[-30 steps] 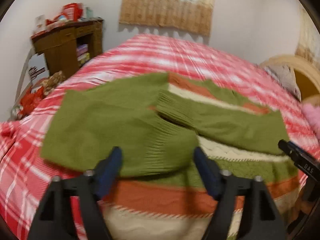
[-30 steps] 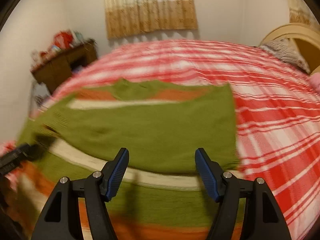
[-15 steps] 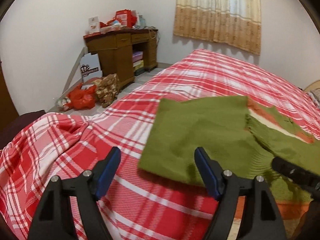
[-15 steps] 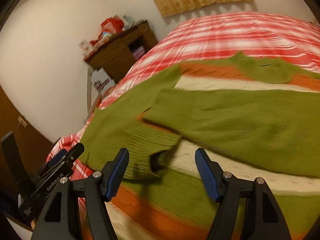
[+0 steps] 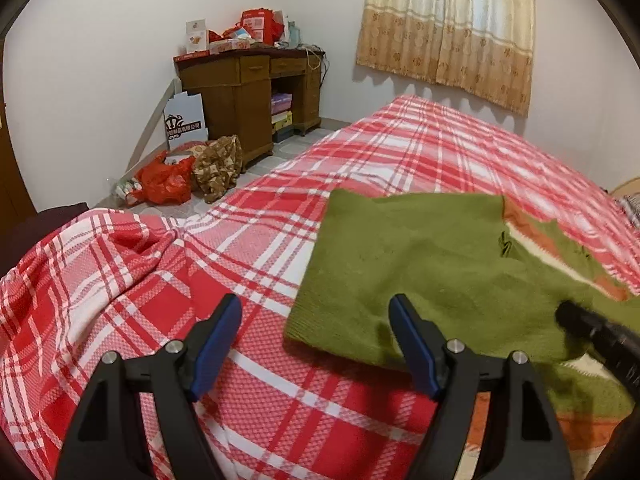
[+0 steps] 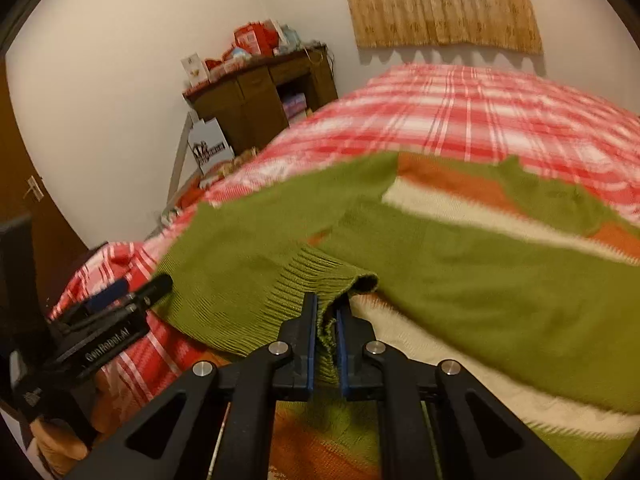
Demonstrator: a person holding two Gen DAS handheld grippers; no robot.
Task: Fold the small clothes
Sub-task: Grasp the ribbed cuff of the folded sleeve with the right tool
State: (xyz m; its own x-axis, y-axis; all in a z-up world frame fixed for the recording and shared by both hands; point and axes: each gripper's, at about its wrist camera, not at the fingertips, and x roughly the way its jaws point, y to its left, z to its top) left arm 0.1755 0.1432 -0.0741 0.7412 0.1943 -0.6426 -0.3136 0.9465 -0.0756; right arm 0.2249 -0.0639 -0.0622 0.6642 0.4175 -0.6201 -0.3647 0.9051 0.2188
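A small green sweater [image 5: 420, 264] with orange and cream stripes lies on the red plaid bed, both sleeves folded across its body. In the right wrist view the sweater [image 6: 460, 280] fills the middle. My right gripper [image 6: 326, 312] is shut on the ribbed cuff [image 6: 316, 280] of the left sleeve. My left gripper [image 5: 316, 320] is open and empty, low over the bedspread just left of the sleeve's outer edge. It also shows in the right wrist view [image 6: 120, 296] at the left.
The red plaid bedspread [image 5: 160, 280] is bunched at the near left corner. A wooden desk [image 5: 256, 96] with clutter stands by the far wall, with bags [image 5: 168, 180] on the floor beside it. A curtain [image 5: 448, 28] hangs behind the bed.
My right gripper has moved left to the sleeve cuff and closed on it. My left gripper has swung left off the sweater, toward the bed's left side, and stays open.
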